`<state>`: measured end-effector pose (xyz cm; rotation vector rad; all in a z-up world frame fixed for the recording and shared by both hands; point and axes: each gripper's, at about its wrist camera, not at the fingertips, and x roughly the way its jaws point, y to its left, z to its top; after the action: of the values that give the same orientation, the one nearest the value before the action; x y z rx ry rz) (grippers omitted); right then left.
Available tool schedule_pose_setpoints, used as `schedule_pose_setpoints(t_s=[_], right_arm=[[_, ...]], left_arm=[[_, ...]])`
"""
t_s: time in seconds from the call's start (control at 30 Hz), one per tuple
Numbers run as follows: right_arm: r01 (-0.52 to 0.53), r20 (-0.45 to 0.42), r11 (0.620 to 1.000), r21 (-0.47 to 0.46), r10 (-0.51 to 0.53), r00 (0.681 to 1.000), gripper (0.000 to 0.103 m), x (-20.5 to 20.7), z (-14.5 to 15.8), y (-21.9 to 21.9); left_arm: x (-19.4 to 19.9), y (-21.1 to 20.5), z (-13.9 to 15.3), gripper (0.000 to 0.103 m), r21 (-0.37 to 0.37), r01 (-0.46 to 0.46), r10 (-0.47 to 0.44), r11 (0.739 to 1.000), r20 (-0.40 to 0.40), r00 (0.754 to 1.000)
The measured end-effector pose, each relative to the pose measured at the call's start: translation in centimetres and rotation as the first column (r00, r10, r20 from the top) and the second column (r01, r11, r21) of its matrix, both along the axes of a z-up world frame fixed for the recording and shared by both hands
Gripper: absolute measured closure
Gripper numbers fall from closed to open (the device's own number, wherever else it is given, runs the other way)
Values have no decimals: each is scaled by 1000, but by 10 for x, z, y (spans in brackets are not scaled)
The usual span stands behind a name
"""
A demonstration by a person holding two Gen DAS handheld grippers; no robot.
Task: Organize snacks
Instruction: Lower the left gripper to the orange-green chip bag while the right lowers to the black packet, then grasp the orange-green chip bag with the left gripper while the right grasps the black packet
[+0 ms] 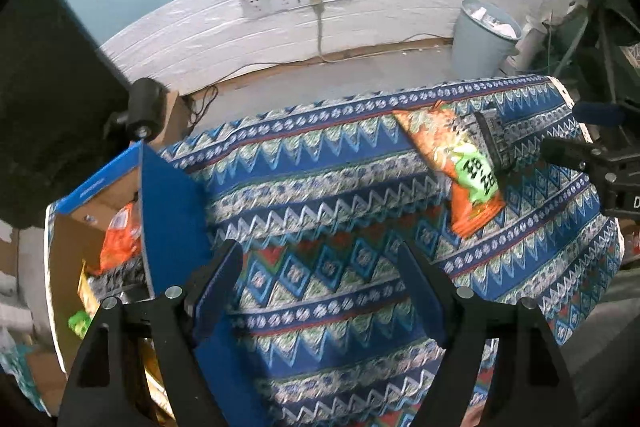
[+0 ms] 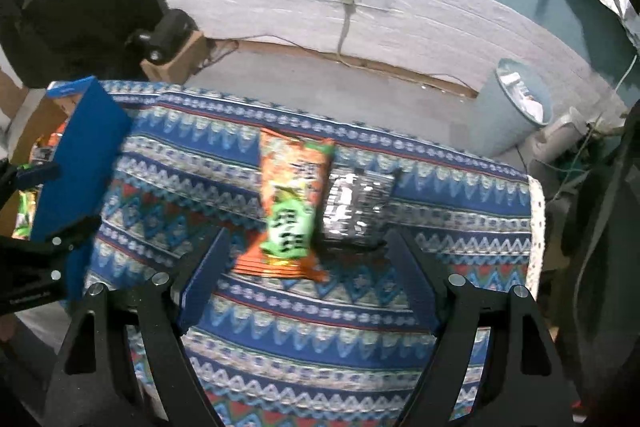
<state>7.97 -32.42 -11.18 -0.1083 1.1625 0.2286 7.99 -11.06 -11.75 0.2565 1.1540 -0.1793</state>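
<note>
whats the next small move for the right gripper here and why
Probably lower the right gripper onto the orange snack bag and close on it. Its jaws stand open and empty just short of the bag, which lies flat on the patterned cloth beside the silver packet. The blue box at the left already holds other snacks.
</note>
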Motion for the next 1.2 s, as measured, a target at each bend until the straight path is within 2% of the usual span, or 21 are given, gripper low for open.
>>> schedule_pose_setpoints(t_s=[0.17, 0.37, 0.6, 0.77, 1.1, 1.2], right_arm=[[25, -57, 1000, -10, -26, 998, 23, 20, -14, -21], [-7, -118, 998, -66, -1, 993, 23, 40, -38, -27], [37, -202, 998, -51, -47, 978, 23, 63, -82, -34], [50, -229, 998, -26, -55, 972, 23, 68, -102, -35], [74, -277, 997, 27, -64, 959, 23, 82, -119, -27], [62, -301, 998, -3, -60, 952, 23, 82, -130, -24]], left_arm=[[25, -16, 0, 22, -10, 16, -16, 1000, -24, 1000], [50, -35, -4, 22, 35, 80, -79, 996, -17, 997], [72, -49, -34, 22, 20, 115, -114, 993, -43, 993], [76, -56, -55, 22, 49, 156, -153, 986, -62, 986], [88, -48, -73, 22, 57, 112, -106, 992, -108, 989], [87, -51, -75, 22, 57, 115, -108, 992, -116, 987]])
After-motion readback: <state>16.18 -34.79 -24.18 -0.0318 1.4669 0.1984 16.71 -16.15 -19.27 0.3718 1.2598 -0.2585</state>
